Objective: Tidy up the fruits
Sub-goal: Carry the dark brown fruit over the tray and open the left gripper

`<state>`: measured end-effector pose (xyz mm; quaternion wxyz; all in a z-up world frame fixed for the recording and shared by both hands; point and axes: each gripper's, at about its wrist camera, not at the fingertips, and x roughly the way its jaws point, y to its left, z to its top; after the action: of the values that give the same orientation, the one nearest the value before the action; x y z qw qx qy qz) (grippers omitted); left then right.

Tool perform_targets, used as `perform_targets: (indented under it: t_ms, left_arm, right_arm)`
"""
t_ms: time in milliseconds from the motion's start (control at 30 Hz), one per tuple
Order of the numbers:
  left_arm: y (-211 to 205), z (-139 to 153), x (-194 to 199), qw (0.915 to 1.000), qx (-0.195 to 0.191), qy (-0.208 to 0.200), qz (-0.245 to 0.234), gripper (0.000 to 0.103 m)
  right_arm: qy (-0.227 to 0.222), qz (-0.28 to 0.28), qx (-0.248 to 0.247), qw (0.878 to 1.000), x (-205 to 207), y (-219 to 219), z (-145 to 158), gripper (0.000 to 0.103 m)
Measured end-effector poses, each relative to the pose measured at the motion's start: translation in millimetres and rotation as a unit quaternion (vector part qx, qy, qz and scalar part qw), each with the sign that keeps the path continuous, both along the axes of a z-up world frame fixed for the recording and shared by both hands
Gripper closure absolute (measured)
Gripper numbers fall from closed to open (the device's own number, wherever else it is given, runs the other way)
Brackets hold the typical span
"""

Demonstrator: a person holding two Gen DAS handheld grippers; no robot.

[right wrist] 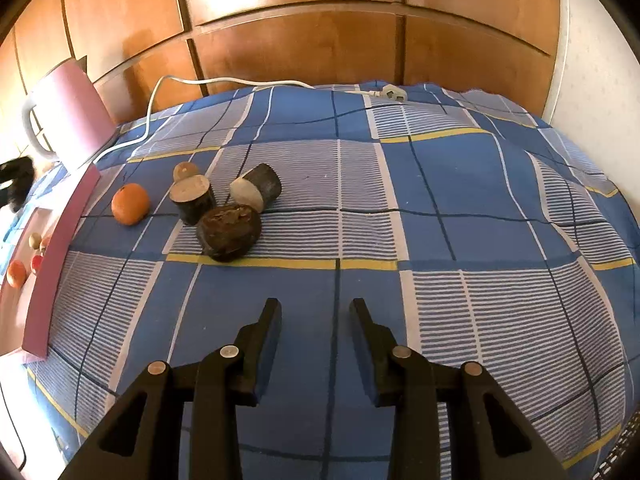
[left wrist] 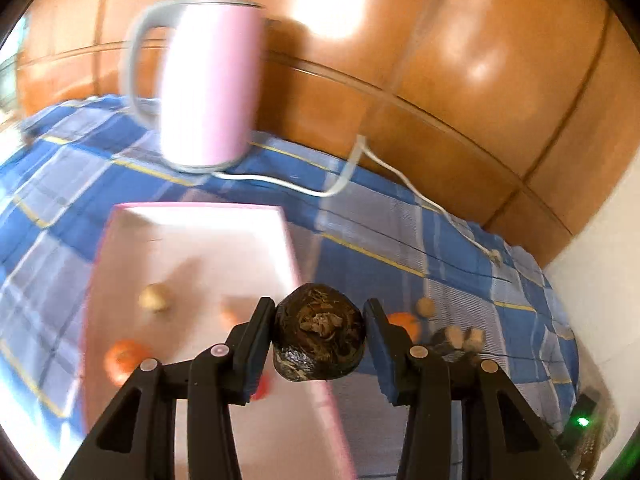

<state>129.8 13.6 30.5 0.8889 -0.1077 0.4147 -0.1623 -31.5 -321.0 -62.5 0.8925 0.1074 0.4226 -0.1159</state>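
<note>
The left gripper (left wrist: 320,334) is clamped on a dark wrinkled fruit (left wrist: 319,332) and carries it over the edge of the pink tray (left wrist: 192,216), so the step in hand seems to be the transfer of one fruit into the tray. The next move calls for lowering it onto a free part of the tray floor and then opening the jaws. The right gripper (right wrist: 315,346) holds nothing; its jaws stand partly apart above the checked cloth (right wrist: 460,184). On the cloth wait one orange (right wrist: 130,204), one dark fruit (right wrist: 229,233), two cut dark pieces (right wrist: 192,198) and one small tan piece (right wrist: 185,170) (the tray holds about four small fruits, blurred).
</note>
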Motion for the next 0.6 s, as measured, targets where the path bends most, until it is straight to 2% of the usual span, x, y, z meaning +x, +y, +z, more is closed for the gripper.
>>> perform_targets:
  t_ms: [300, 433, 600]
  left_arm:
    - [88, -23, -2, 0.9954, 0.006, 0.021, 0.094, 0.057]
    - [103, -30, 14, 0.9927, -0.021, 0.035, 0.113, 0.057]
    - [97, -38, 37, 0.9918, -0.017, 0.037, 0.121, 0.057]
  right_arm:
    - [0.000, 0.006, -0.007, 1.000, 1, 6, 1, 0.068]
    - [-0.001, 0.009, -0.016, 1.000, 1, 11, 4, 0.068]
    - [0.002, 0.010, -0.022, 1.000, 1, 14, 5, 0.068]
